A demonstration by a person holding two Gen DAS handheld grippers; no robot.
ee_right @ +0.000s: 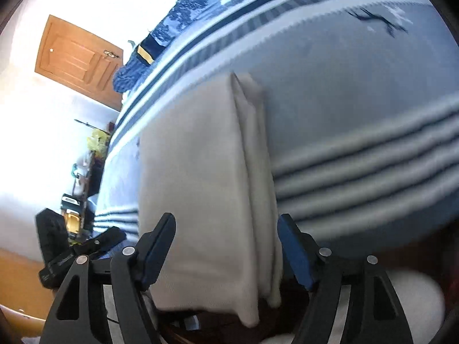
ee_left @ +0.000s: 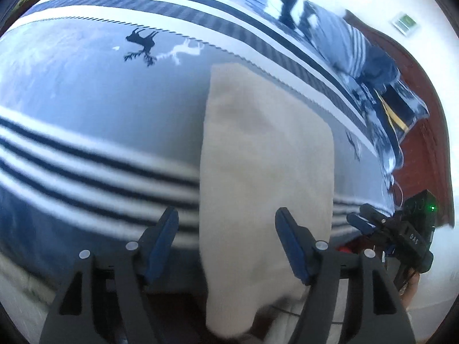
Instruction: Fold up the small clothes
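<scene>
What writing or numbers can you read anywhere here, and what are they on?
"DAS": white marks, seen rotated, on the right hand-held gripper body; uncertain reading.
Green wall sign: too small to read.
Marks on the left hand-held gripper body: blurred, unreadable.

A cream garment [ee_left: 266,157] lies on a grey-blue bedspread [ee_left: 100,100] with navy-and-white stripes and deer silhouettes.

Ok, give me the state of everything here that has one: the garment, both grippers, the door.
Cream garment: folded into a layered rectangle, lying on the striped blue bedspread, near end hanging over the bed edge.
Left gripper: open, fingers either side of the garment, not pressing it.
Right gripper: open, fingers astride the garment, not pressing it.
Wooden door: closed.
</scene>
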